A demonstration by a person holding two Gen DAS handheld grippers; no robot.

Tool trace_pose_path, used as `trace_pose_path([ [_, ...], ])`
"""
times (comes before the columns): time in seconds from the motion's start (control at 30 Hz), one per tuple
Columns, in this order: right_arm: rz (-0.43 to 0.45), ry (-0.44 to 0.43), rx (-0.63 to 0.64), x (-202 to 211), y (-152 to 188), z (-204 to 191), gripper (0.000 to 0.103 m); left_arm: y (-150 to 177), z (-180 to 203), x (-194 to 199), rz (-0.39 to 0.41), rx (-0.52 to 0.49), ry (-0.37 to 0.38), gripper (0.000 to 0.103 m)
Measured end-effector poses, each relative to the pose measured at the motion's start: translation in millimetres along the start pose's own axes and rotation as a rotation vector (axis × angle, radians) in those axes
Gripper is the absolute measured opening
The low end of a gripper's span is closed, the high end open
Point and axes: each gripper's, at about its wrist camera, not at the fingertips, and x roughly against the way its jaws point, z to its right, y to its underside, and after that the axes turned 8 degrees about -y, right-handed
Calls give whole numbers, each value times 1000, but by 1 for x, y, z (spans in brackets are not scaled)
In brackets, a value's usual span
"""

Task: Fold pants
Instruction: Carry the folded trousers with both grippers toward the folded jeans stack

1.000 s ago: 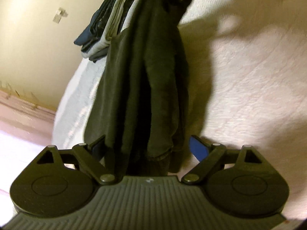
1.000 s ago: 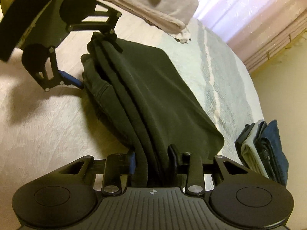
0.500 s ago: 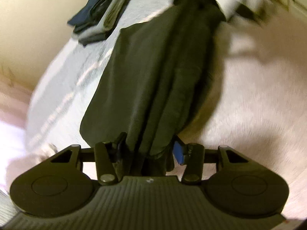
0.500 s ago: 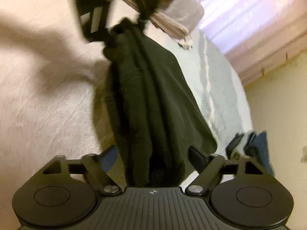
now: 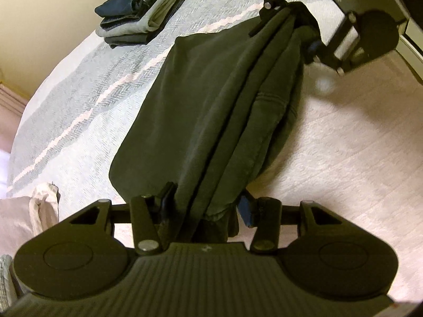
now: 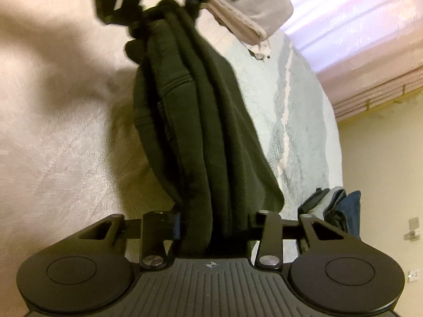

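Note:
Dark olive pants (image 5: 211, 105), folded lengthwise into a long bundle, stretch between my two grippers above the bed. My left gripper (image 5: 205, 203) is shut on the near end in the left wrist view, with cloth bunched between its fingers. At the top of the right wrist view the same left gripper (image 6: 158, 18) is blurred. My right gripper (image 6: 214, 224) has its jaws closing on the other end of the pants (image 6: 198, 119), with cloth filling the gap between the pads. That right gripper (image 5: 288, 13) is at the top of the left wrist view. One edge of the pants sags toward the bedspread.
A pale quilted bedspread (image 5: 343, 145) with a grey-green striped band (image 5: 79, 100) lies underneath. Folded clothes are stacked (image 5: 142, 10) near the bed's edge by the yellow wall. Beige bedding (image 6: 251, 13) is bunched at the head end, with a pink curtain (image 6: 357, 26) beyond it.
My left gripper went from open around the pants to shut on them and rose. My right gripper opened, then closed again on its end. The pants now hang tauter.

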Motion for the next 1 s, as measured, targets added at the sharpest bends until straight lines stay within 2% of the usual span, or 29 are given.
trace_pose_path([
  [0.23, 0, -105, 37, 72, -13, 47, 32, -18, -11, 50, -1, 82, 56, 45],
  [0.4, -23, -208, 55, 100, 1, 43, 31, -33, 3, 82, -24, 89, 83, 44],
  [0.57, -35, -285, 65, 106, 17, 37, 31, -44, 29, 92, -63, 109, 127, 44],
  [0.8, -15, -312, 94, 121, 20, 50, 31, -56, 33, 100, -111, 141, 130, 44],
  [1.0, -12, -278, 110, 152, 20, 50, 30, -64, 31, 122, -104, 157, 117, 44],
])
